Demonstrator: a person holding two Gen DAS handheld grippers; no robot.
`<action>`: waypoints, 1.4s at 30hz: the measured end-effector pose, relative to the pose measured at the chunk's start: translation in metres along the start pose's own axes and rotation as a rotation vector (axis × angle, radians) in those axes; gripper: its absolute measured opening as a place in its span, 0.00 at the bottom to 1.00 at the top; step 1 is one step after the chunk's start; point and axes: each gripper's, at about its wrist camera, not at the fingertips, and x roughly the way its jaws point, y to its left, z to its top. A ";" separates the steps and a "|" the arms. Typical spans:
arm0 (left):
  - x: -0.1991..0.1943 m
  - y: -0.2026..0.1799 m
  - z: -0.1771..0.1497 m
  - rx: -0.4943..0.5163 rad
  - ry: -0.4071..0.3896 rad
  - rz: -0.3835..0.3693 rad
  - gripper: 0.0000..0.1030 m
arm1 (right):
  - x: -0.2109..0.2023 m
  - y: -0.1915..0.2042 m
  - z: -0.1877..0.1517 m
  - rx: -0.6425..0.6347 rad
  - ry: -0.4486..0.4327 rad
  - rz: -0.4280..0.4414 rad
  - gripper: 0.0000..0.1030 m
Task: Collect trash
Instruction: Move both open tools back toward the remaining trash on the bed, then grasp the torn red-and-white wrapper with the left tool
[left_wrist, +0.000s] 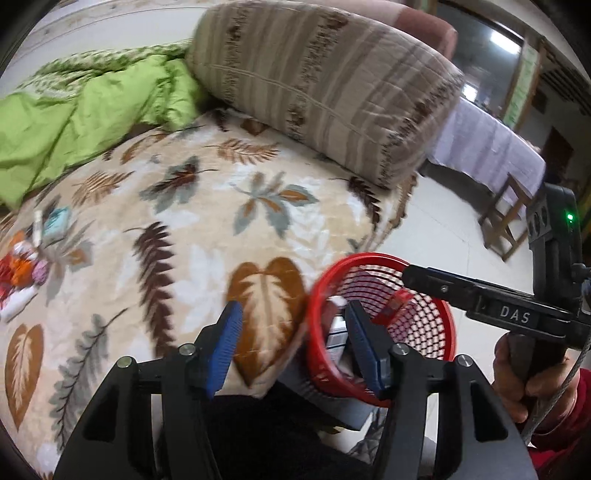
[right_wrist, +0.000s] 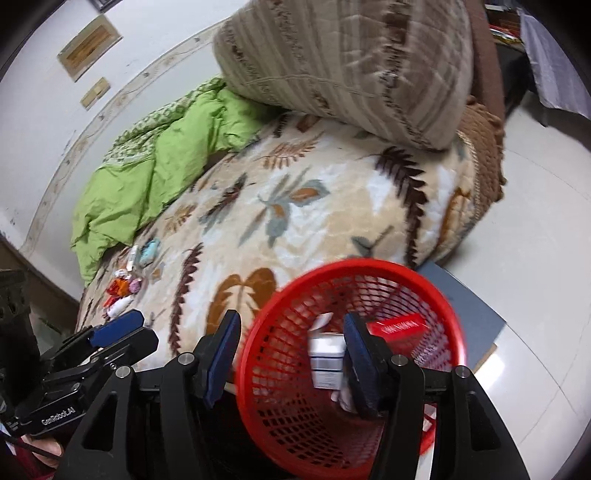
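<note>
From the left wrist, a bed covered by a cream leaf-print blanket fills the room's near side, with a crumpled green quilt by the white wall and a folded brown striped comforter stacked at the far end. Pale floor tiles run past a wooden stool. The left gripper has its blue fingers spread, empty. A red mesh basket sits at the bed's edge; the right gripper's arm above it reads "DAS". Scattered wrappers lie far left on the blanket.

From the right wrist, the right gripper is spread too, straddling the basket's rim without pressing it. Inside lie a white box and a red packet, print unreadable. The left gripper's body reads "GenRobot.AI".
</note>
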 end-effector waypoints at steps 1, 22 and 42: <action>-0.002 0.006 -0.001 -0.011 -0.005 0.012 0.55 | 0.003 0.005 0.002 -0.013 0.002 0.004 0.59; -0.082 0.219 -0.045 -0.404 -0.136 0.336 0.55 | 0.099 0.174 0.003 -0.339 0.122 0.219 0.59; -0.064 0.441 -0.088 -1.090 -0.214 0.198 0.42 | 0.180 0.256 -0.048 -0.476 0.218 0.268 0.59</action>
